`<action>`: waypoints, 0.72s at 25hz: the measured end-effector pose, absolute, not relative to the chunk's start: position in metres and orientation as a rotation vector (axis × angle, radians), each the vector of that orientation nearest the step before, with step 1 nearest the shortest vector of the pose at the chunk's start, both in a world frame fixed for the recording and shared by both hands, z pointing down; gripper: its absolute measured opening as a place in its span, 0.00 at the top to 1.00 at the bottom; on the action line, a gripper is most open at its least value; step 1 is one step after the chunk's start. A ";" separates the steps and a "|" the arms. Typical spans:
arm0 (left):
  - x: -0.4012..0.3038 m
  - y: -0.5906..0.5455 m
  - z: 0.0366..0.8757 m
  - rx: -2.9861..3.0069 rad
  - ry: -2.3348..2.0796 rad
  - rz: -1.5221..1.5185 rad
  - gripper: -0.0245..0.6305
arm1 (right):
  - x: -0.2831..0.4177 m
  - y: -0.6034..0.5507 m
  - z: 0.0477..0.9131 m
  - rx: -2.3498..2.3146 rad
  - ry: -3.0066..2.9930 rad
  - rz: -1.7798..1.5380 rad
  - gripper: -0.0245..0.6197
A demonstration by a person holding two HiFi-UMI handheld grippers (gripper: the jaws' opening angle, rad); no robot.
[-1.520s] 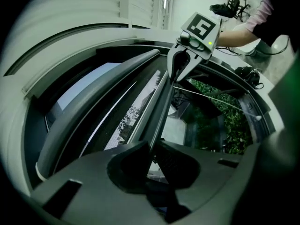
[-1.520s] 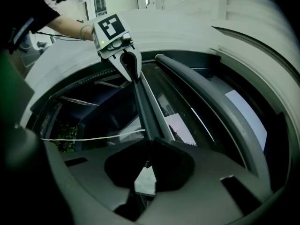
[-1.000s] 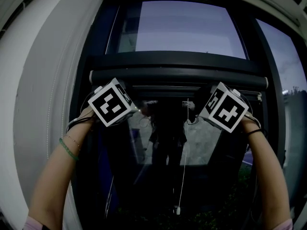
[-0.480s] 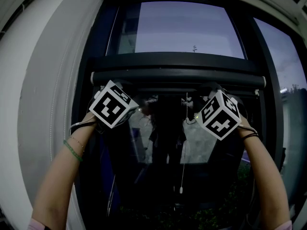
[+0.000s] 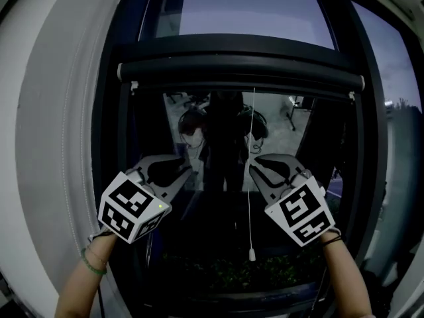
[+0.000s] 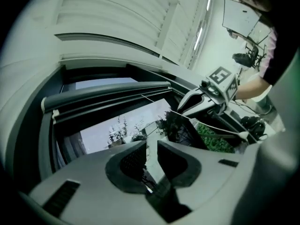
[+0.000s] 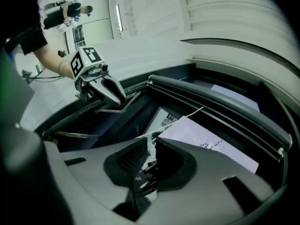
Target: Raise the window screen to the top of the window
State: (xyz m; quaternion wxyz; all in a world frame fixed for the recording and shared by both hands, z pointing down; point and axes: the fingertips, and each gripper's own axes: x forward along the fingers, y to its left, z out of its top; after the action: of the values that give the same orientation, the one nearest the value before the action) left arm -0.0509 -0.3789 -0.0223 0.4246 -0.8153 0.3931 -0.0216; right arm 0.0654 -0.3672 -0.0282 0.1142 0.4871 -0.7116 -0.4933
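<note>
With the window screen rolled up at 12 o'clock, raising is judged complete; the left claw and right claw, slightly parted and empty at 6 o'clock, need only be withdrawn.

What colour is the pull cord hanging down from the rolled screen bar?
The pull cord is white; it shows best in the head view.

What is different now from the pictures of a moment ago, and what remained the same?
Both grippers let go of the window screen and moved down. The left gripper and the right gripper now sit below it, jaws slightly apart and empty. The window screen stayed rolled up at the top, and the pull cord still hangs between the grippers.
</note>
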 end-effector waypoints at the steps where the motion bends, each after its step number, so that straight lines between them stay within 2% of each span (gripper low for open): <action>1: -0.050 -0.377 0.001 -2.079 0.965 -0.045 0.85 | 0.063 -0.366 -0.009 1.416 -2.107 -1.419 0.88; 7: -0.048 -0.343 0.114 -2.246 0.918 0.012 0.85 | 0.053 -0.356 0.100 1.404 -2.250 -1.243 0.88; 18: -0.032 -0.305 0.262 -2.483 0.856 0.055 0.85 | 0.036 -0.320 0.282 1.453 -2.369 -0.888 0.88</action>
State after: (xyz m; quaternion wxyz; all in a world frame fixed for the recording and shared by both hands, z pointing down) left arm -0.0319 -0.3049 0.2616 0.2544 -0.9141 0.3152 0.0202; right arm 0.0357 -0.3204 0.2816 0.1115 0.4949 -0.8069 -0.3025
